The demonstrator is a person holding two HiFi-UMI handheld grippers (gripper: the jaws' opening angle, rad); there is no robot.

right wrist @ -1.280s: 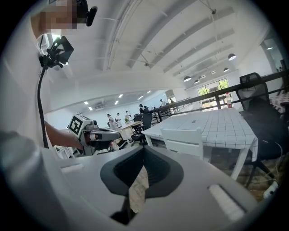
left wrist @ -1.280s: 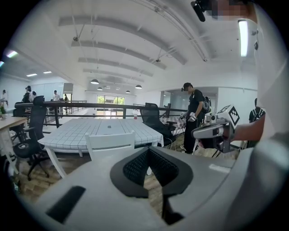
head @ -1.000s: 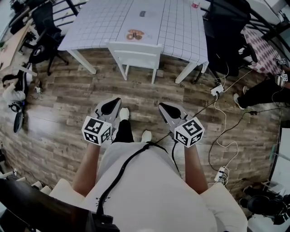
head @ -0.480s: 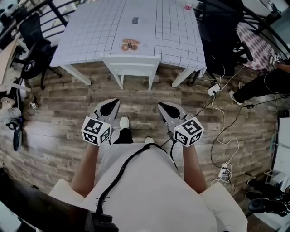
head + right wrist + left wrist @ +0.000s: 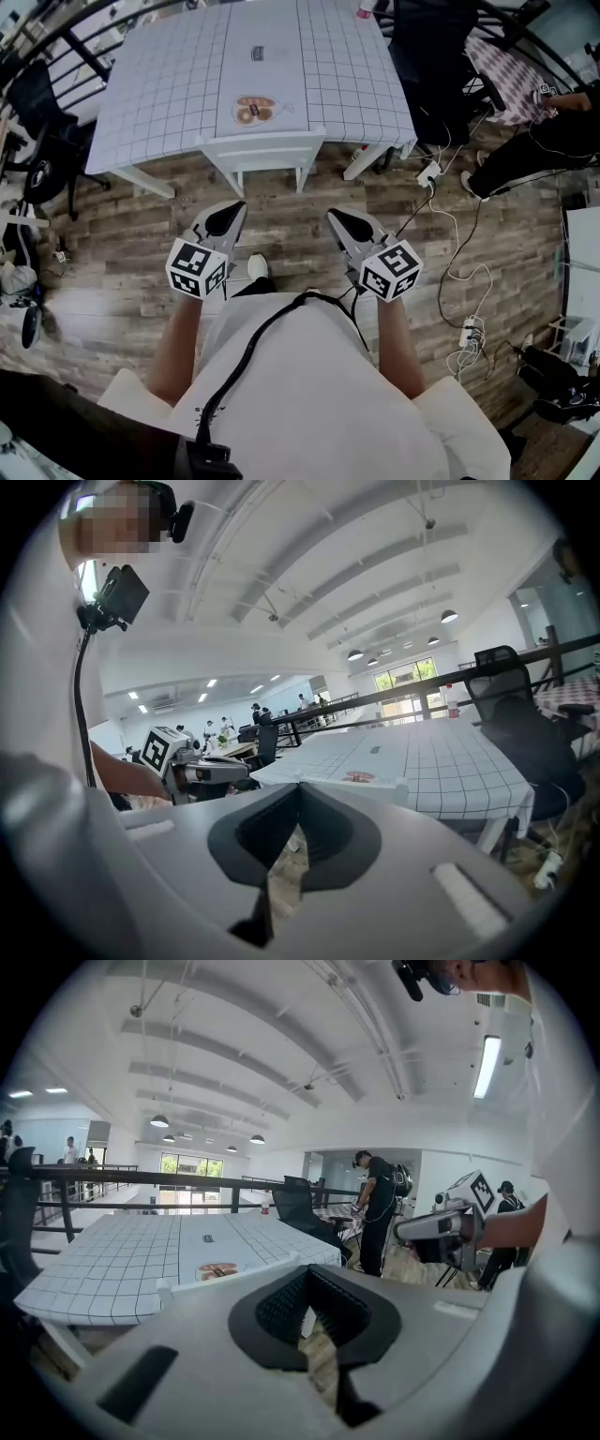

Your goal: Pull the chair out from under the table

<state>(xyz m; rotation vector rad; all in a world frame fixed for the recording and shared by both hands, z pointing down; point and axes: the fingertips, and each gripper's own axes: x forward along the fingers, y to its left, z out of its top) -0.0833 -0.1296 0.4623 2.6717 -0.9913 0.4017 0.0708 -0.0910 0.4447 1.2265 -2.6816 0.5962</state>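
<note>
Wood floor; chair tucked under table. Left hand-held gripper, right hand-held gripper clenched, empty, apart from chair.

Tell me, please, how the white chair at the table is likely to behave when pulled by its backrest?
The white chair looks like rigid painted wood, so it should not flex. On the plank floor it will probably slide, perhaps scraping. Pulled high on the backrest, it may tip backward.
</note>
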